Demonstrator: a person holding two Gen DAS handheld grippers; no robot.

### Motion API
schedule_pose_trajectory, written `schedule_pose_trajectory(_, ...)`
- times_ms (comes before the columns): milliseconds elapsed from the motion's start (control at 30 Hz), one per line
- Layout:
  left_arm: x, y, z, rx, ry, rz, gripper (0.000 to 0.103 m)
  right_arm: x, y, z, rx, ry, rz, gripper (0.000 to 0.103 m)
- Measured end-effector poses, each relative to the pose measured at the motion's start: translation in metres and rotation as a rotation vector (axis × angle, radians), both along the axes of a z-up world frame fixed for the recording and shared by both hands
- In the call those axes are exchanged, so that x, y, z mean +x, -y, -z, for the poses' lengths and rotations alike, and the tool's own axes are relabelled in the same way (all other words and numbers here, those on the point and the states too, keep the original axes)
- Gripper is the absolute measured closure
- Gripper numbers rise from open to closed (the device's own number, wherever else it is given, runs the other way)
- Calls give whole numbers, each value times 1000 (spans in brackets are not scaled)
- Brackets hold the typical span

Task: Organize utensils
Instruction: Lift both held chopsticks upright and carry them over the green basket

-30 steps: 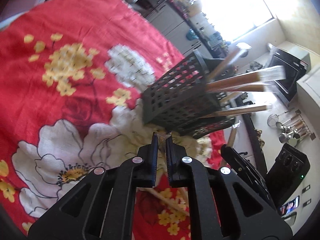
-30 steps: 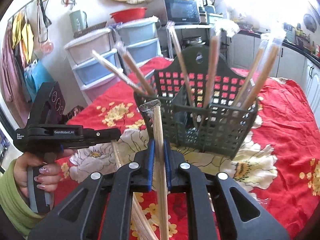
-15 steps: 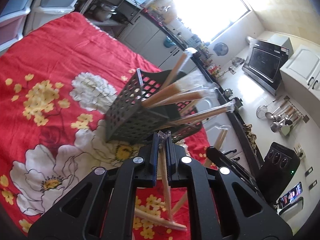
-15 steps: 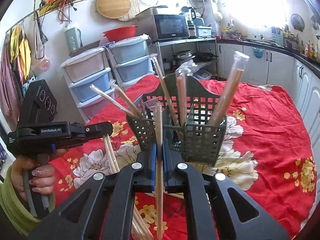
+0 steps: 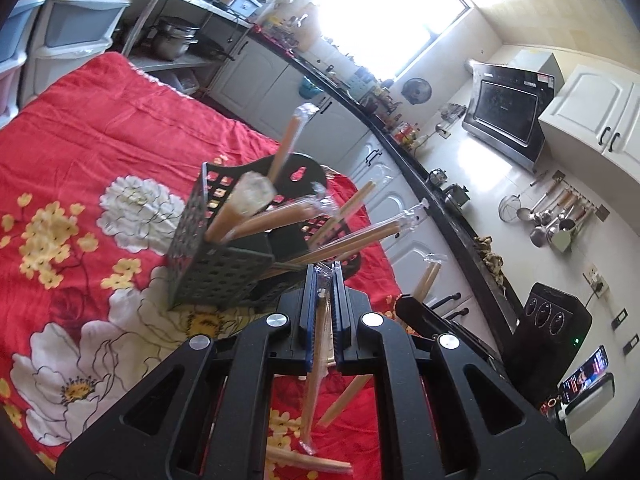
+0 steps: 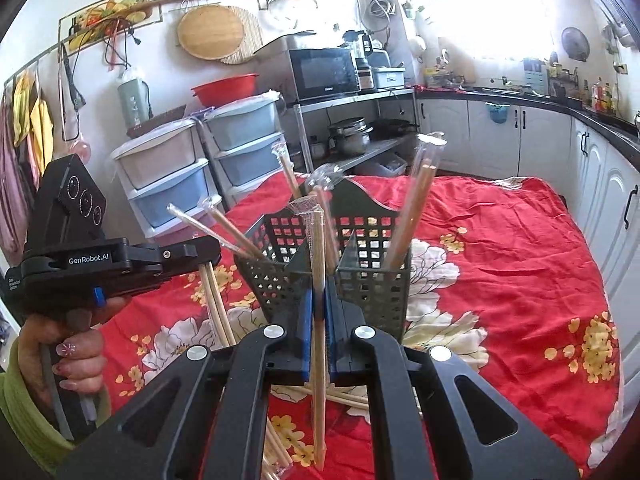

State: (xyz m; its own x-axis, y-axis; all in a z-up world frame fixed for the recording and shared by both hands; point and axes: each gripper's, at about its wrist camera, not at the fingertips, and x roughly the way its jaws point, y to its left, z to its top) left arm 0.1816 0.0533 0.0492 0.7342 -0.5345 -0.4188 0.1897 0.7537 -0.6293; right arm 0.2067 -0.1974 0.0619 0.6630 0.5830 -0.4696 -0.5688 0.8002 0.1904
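The right tongs (image 6: pixel 319 296) are clamped on one wrapped pair of chopsticks (image 6: pixel 318 320), held almost upright, its plastic-capped top rising in front of the black mesh utensil basket (image 6: pixel 372 280) and its lower end hanging above the red floral cloth (image 6: pixel 500 280) on the tabletop. The left tongs (image 5: pixel 323 292) are likewise pressed together on a second wrapped pair (image 5: pixel 318 344), which slants down from between the fingers toward 6 o'clock. From the right wrist view the left tongs (image 6: pixel 208 254) sit at 9 o'clock of the basket, just beside it, with that pair hanging below them.

The basket stands on the cloth at the middle of both views, several wrapped chopsticks (image 5: pixel 256 208) leaning out of its compartments at different angles; which compartment each occupies is hard to tell. More loose chopsticks (image 6: pixel 344 398) lie on the cloth at 6 o'clock, beneath the right tongs.
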Motion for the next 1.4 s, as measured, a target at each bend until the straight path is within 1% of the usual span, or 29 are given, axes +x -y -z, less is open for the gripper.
schedule_pose_trajectory(333,5,14,-18,10,57,27,100,1,9,-15,36,44,38,97)
schedule_pose_trajectory(467,4,17,-31,16,90,30,100,4,14,-23,62,63,53,97)
schedule_pose_trajectory(867,5,21,-74,53,215,12,100,7,13,-55,116,138,57,97)
schedule_pose_trajectory(1100,7,19,-92,61,266,-3,100,9,10,-68,136,176,68,97)
schedule_pose_trajectory(1233,9,19,-104,78,297,-15,100,11,10,-76,150,196,71,97)
schedule_pose_trajectory(1400,13,17,-115,90,326,-34,100,15,9,-89,165,240,89,97)
